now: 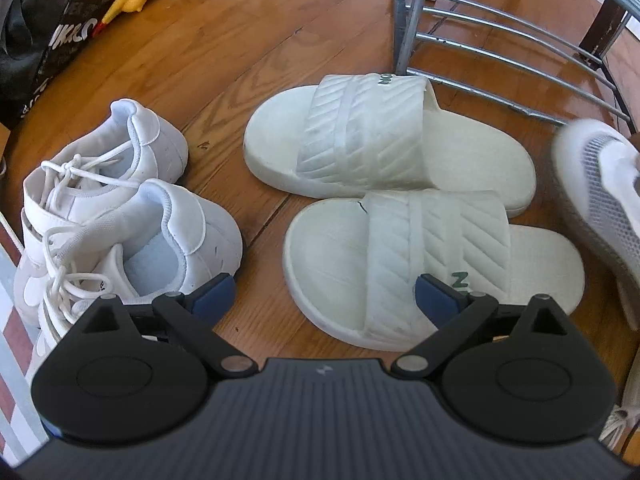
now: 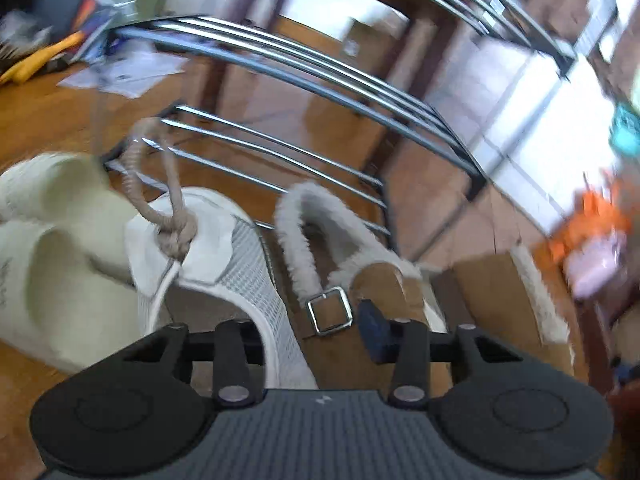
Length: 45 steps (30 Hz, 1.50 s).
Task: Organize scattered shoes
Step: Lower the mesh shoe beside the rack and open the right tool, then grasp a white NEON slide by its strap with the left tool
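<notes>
Left gripper (image 1: 324,294) wide, empty, hovering over near slide sandal (image 1: 400,264); sandal pair side by side before metal rack (image 1: 500,60), white sneakers (image 1: 120,216) paired left of rack.

Right gripper (image 2: 320,336) clamped on mesh sneaker (image 2: 224,264), near rack, beside fur-lined slippers (image 2: 360,272). Judged step: carrying sneaker; next, set it beside its mate, not identified here.

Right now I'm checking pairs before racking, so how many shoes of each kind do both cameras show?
Slides: 2
White sneakers: 2
Mesh sneaker: 1
Fur-lined tan shoes: 2
Total: 7
</notes>
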Tool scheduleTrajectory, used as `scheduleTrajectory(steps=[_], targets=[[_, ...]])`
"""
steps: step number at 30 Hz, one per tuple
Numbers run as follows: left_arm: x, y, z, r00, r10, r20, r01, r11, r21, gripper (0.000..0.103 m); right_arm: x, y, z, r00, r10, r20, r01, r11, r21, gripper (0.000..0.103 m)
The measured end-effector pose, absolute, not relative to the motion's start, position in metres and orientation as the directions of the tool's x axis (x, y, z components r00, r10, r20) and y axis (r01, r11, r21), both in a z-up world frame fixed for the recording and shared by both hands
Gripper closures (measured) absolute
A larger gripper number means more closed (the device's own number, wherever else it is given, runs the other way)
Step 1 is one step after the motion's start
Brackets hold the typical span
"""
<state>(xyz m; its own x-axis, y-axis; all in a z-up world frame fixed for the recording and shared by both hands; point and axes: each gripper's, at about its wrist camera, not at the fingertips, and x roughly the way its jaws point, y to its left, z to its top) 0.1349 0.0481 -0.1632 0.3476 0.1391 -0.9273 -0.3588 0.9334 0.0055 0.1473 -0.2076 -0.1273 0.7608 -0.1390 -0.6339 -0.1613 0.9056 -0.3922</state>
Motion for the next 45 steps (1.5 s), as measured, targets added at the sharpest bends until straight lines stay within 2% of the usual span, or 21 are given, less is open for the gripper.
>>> scheduleTrajectory(steps=[5,7,8,10,12,15,18,19,21,22,23,24,25,29,34,37,43,45], targets=[[0.136,0.049,-0.165,0.354,0.121,-0.927,-0.361,0.932,-0.017,0.005,0.173,-0.235,-0.147,0.751,-0.321,-0.576,0.011,0.879,-0.476,0.059],[0.136,0.049,-0.166,0.358,0.112,-0.927,-0.360,0.933,-0.027,0.005,0.178,-0.246,-0.146,0.699,-0.295,-0.652,0.027,0.921,-0.389,0.059],[0.136,0.049,-0.166,0.361,0.108,-0.926,-0.359,0.933,-0.032,0.005,0.179,-0.250,-0.144,0.676,-0.260,-0.689,0.019,0.941,-0.337,0.061],[0.137,0.049,-0.168,0.367,0.084,-0.926,-0.358,0.932,-0.058,0.004,0.173,-0.259,-0.136,0.645,-0.125,-0.754,-0.026,0.982,-0.185,0.052],[0.138,0.049,-0.169,0.371,0.061,-0.927,-0.352,0.932,-0.080,0.004,0.168,-0.256,-0.122,0.637,0.015,-0.770,-0.090,0.994,-0.055,0.042],[0.140,0.048,-0.173,0.373,0.016,-0.928,-0.352,0.928,-0.126,0.004,0.161,-0.243,-0.096,0.646,0.188,-0.740,-0.190,0.978,0.083,0.026],[0.145,0.045,-0.177,0.377,-0.028,-0.926,-0.352,0.920,-0.172,0.006,0.161,-0.233,-0.080,0.631,0.348,-0.693,-0.293,0.935,0.202,0.023],[0.146,0.043,-0.178,0.383,-0.059,-0.922,-0.349,0.915,-0.204,0.011,0.165,-0.229,-0.083,0.611,0.375,-0.697,-0.302,0.924,0.234,0.023],[0.145,0.041,-0.178,0.402,-0.110,-0.909,-0.343,0.902,-0.261,0.037,0.174,-0.224,-0.093,0.565,0.410,-0.716,-0.297,0.911,0.287,0.023],[0.145,0.040,-0.176,0.411,-0.139,-0.901,-0.335,0.896,-0.291,0.064,0.176,-0.222,-0.096,0.550,0.422,-0.721,-0.294,0.906,0.306,0.023],[0.145,0.038,-0.174,0.420,-0.169,-0.892,-0.325,0.890,-0.321,0.084,0.176,-0.223,-0.102,0.528,0.444,-0.724,-0.290,0.895,0.338,0.024],[0.146,0.033,-0.171,0.407,-0.167,-0.898,-0.311,0.899,-0.308,0.086,0.175,-0.225,-0.109,0.503,0.468,-0.727,-0.285,0.883,0.372,0.025],[0.148,0.026,-0.168,0.390,-0.160,-0.907,-0.295,0.911,-0.288,0.093,0.175,-0.228,-0.117,0.470,0.498,-0.729,-0.268,0.867,0.420,0.026],[0.146,0.018,-0.168,0.388,-0.158,-0.908,-0.265,0.924,-0.274,0.102,0.178,-0.226,-0.148,0.392,0.567,-0.724,-0.220,0.822,0.525,0.027],[0.144,0.013,-0.171,0.377,-0.193,-0.906,-0.242,0.924,-0.298,0.103,0.157,-0.227,-0.149,0.398,0.538,-0.744,-0.243,0.843,0.479,0.027],[0.143,0.019,-0.173,0.389,-0.232,-0.892,-0.255,0.903,-0.346,0.098,0.151,-0.229,-0.147,0.393,0.530,-0.752,-0.244,0.848,0.470,0.027],[0.133,0.040,-0.175,0.456,-0.303,-0.837,-0.295,0.836,-0.463,0.061,0.148,-0.231,-0.148,0.387,0.517,-0.763,-0.241,0.856,0.458,0.027],[0.130,0.044,-0.172,0.489,-0.283,-0.826,-0.296,0.837,-0.461,0.057,0.149,-0.231,-0.149,0.383,0.514,-0.767,-0.237,0.858,0.457,0.026]])
